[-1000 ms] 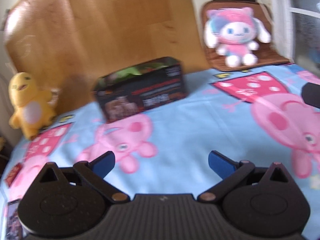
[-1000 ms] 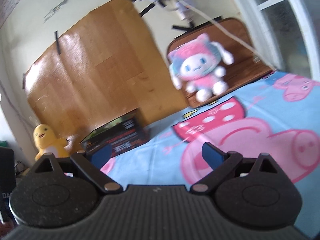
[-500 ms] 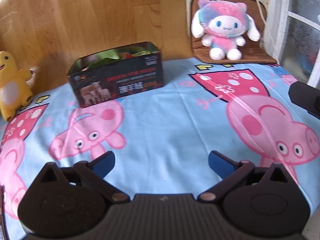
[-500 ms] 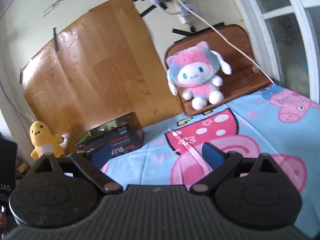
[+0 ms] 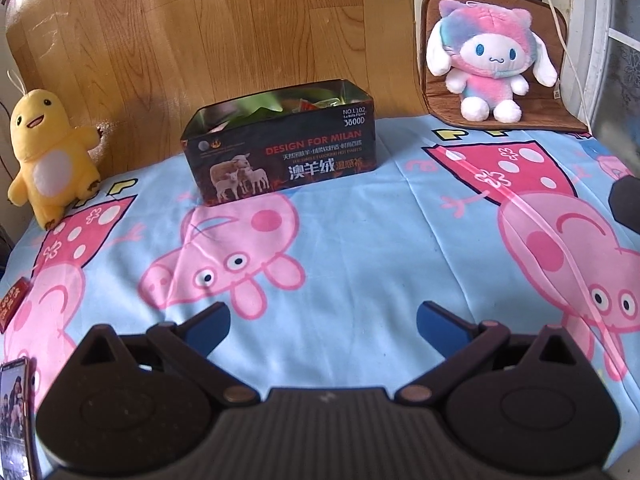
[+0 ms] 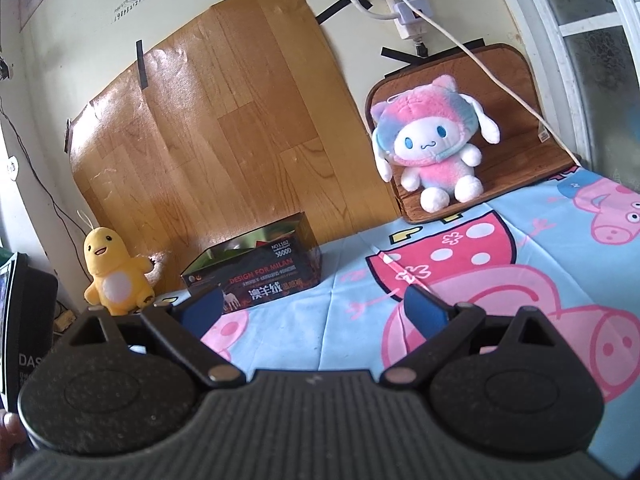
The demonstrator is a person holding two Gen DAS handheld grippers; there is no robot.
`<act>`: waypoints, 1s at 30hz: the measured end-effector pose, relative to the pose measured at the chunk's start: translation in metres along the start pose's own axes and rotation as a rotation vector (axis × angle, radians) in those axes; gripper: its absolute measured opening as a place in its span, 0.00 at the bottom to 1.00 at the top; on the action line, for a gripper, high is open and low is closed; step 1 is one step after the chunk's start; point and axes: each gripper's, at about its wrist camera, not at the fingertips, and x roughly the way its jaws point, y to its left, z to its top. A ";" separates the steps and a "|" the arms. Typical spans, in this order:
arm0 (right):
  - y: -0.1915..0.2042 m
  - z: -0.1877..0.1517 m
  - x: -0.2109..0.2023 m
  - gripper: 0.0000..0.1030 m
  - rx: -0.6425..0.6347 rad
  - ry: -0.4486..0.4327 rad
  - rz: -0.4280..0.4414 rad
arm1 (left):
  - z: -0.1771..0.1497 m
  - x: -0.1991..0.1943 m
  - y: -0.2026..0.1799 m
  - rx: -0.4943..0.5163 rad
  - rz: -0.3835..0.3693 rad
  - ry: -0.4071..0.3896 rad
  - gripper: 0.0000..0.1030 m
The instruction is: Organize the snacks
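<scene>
A dark open box [image 5: 280, 148] printed "DESIGN FOR MILAN" stands at the back of the blue Peppa Pig cloth [image 5: 360, 248], with green and orange snack packets showing inside. It also shows in the right wrist view [image 6: 256, 270]. A small red snack packet [image 5: 12, 300] lies at the cloth's left edge. My left gripper [image 5: 322, 326] is open and empty, well in front of the box. My right gripper [image 6: 312, 306] is open and empty, held higher and further back; part of it shows at the left wrist view's right edge [image 5: 626, 206].
A yellow duck plush [image 5: 48, 152] sits back left. A pink and blue plush [image 5: 490, 56] leans on a brown cushion [image 5: 560, 28] back right. A wood-look sheet [image 6: 216, 120] covers the wall. A phone [image 5: 16, 412] lies at front left. A window is on the right.
Both views have steadied and swung; the left gripper turned so the box moved toward the middle of its view. Both grippers stayed open and empty.
</scene>
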 end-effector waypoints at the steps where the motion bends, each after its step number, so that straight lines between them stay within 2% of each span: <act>1: -0.001 0.000 -0.001 0.96 0.004 -0.001 -0.002 | 0.001 0.000 -0.002 0.006 0.002 -0.002 1.00; 7: -0.007 0.001 -0.004 0.96 0.017 -0.012 -0.012 | 0.005 -0.001 -0.013 0.046 0.012 -0.017 1.00; 30: -0.030 -0.002 -0.007 0.96 0.083 -0.016 -0.024 | 0.010 0.006 -0.037 0.100 0.037 -0.007 1.00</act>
